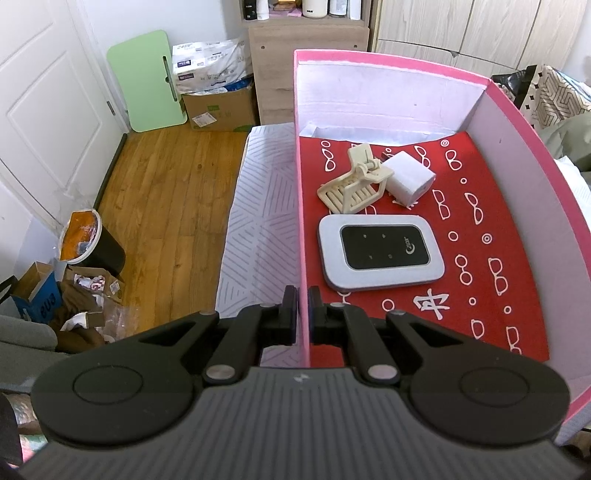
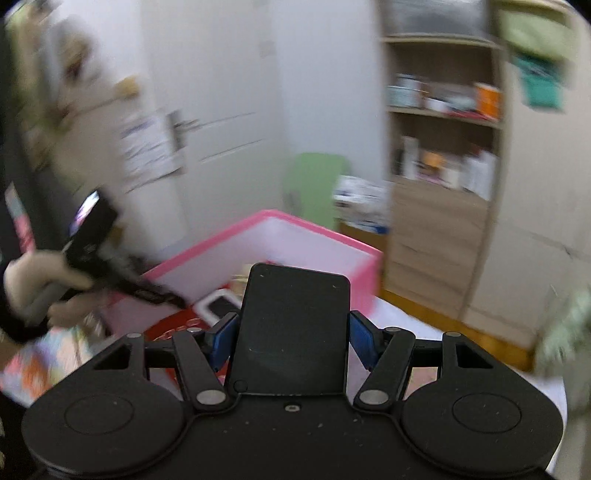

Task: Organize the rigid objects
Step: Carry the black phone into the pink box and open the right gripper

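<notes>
Left jaws clamped on pink box (image 1: 300, 206) wall (router (image 1: 380, 253), charger (image 1: 409, 179), stand (image 1: 356, 181) inside); right jaws around black slab (image 2: 291, 332)

A wooden plank floor (image 1: 159, 184) runs from the white panelled door (image 1: 44, 110) to a pale wood cabinet (image 1: 306, 70) with open shelves above, and daylight brightens the floor. Left of the cabinet sit a cardboard box (image 1: 221, 109) topped with printed bags and a green board (image 1: 147, 81) leaning on the white wall, while nearer along the door side stands a dark bin (image 1: 92, 243) amid scattered cardboard. Right of the cabinet run light wood wardrobe doors (image 1: 480, 29), and a bed in a striped white sheet (image 1: 262, 206) reaches toward its base.
</notes>
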Demonstrator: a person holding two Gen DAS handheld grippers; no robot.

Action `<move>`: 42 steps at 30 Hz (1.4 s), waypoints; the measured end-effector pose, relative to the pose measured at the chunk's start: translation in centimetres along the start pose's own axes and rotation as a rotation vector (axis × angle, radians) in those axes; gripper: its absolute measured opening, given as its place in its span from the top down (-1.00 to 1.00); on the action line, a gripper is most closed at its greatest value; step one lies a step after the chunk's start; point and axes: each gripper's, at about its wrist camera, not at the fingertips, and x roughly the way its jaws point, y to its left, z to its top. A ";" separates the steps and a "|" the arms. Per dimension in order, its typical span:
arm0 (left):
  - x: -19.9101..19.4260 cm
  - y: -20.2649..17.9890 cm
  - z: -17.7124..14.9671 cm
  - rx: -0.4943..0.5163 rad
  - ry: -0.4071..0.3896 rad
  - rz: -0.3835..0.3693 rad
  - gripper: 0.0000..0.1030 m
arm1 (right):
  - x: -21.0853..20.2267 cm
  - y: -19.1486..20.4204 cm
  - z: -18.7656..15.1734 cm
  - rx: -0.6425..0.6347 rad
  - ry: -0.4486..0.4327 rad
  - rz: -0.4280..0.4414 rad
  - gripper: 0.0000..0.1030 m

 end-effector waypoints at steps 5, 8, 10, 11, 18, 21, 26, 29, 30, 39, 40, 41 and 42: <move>0.0 0.1 0.0 -0.010 -0.004 -0.005 0.90 | 5.4 3.0 3.2 -0.209 0.116 0.147 -0.34; 0.0 0.1 0.0 -0.012 -0.003 -0.004 0.91 | 9.5 4.5 3.8 -0.277 0.249 0.216 -0.34; 0.0 0.2 0.0 -0.017 -0.003 -0.005 0.91 | 12.3 5.8 3.8 -0.309 0.348 0.241 -0.34; 0.0 0.2 0.0 -0.021 -0.003 -0.007 0.92 | 13.4 6.3 3.7 -0.323 0.381 0.265 -0.34; 0.0 0.4 -0.1 -0.032 -0.008 -0.014 0.92 | 18.7 8.4 2.9 -0.408 0.535 0.381 -0.34; 0.0 0.5 -0.1 -0.039 -0.005 -0.015 0.92 | 19.9 9.3 3.2 -0.469 0.545 0.391 -0.34; 0.1 0.5 0.0 -0.035 -0.001 -0.017 0.92 | 20.6 10.1 3.5 -0.537 0.557 0.394 -0.33; 0.1 0.5 0.0 -0.036 -0.001 -0.018 0.92 | 20.8 10.4 3.5 -0.539 0.557 0.437 -0.33; 0.1 0.6 0.0 -0.037 -0.001 -0.019 0.92 | 20.9 10.4 3.4 -0.540 0.555 0.450 -0.33; 0.1 0.5 -0.1 -0.032 -0.005 -0.022 0.91 | 19.2 8.1 4.5 -0.449 0.458 0.357 -0.43; 0.1 0.5 -0.1 -0.032 -0.006 -0.023 0.91 | 18.4 7.4 4.7 -0.415 0.445 0.360 -0.44; 0.1 0.6 -0.2 -0.032 -0.008 -0.023 0.91 | 17.7 6.7 5.0 -0.374 0.429 0.362 -0.44; 0.1 0.6 -0.2 -0.033 -0.009 -0.025 0.91 | 16.9 5.7 5.4 -0.334 0.409 0.358 -0.44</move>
